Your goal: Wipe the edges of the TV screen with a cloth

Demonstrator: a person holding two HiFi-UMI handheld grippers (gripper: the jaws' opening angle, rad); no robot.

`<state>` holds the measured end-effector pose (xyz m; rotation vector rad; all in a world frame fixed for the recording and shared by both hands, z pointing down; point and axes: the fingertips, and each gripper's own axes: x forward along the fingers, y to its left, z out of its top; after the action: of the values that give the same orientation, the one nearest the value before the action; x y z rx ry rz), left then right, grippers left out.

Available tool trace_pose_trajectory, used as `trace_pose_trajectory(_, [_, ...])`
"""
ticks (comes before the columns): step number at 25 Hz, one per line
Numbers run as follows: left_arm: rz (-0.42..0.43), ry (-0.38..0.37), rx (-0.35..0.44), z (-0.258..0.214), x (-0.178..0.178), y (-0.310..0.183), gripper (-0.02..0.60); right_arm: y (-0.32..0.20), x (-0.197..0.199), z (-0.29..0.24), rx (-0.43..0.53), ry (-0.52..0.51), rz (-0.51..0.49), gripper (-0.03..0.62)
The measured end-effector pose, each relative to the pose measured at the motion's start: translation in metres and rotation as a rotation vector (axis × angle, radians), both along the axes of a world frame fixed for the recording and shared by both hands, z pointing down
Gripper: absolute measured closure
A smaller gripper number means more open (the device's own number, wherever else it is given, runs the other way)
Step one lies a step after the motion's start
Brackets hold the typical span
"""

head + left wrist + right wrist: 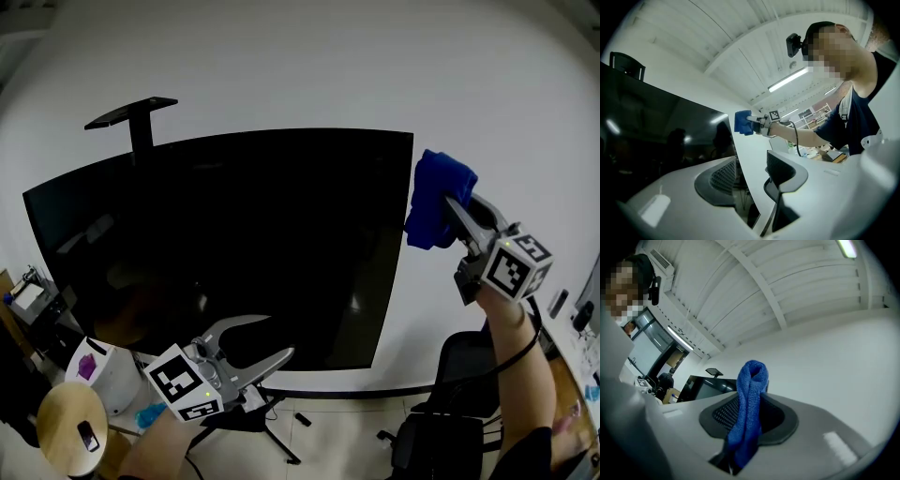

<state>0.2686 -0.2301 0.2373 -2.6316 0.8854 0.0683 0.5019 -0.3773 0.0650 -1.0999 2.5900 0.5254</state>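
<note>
As the right tongs (451, 203) pinch it, blue cloth (430, 208) hangs vertically

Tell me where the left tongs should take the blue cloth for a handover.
Probably the bunched fold of the blue cloth sticking out past the right tongs, coming from the TV screen side: the right tongs, shut on its other end, block that side. The left tongs are open and empty.

Right of the TV screen (225, 253) there is only bare wall (309, 66), so the run down that edge is clear as far as the office chair (450, 412). Top edge is free except for a black bracket (136, 117) sticking up near the left corner. Stand legs (267, 427) sit under the bottom edge. Lower left is crowded by a round wooden surface (52, 417) and a white box (103, 375).
</note>
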Motion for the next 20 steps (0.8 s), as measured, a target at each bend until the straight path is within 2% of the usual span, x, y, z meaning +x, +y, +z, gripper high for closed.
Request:
trace_pose_trajectory(6, [-0.02, 0.005, 0.021, -0.026, 0.013, -0.019, 0.388, -0.052, 0.022, -0.058, 0.065, 0.054, 0.16, 0.487])
trace_pose_trajectory(8, [-0.03, 0.008, 0.018, -0.026, 0.017, -0.023, 0.388, -0.068, 0.02, -0.067, 0.059, 0.072, 0.179, 0.487])
trace_pose_trajectory(13, [-0.076, 0.014, 0.002, -0.016, 0.015, -0.03, 0.388, -0.094, -0.003, -0.056, -0.01, 0.071, 0.137, 0.487])
trace_pose_trajectory(20, [-0.109, 0.023, -0.019, 0.006, 0.003, -0.028, 0.388, -0.119, -0.018, 0.0, -0.157, -0.063, 0.015, 0.488])
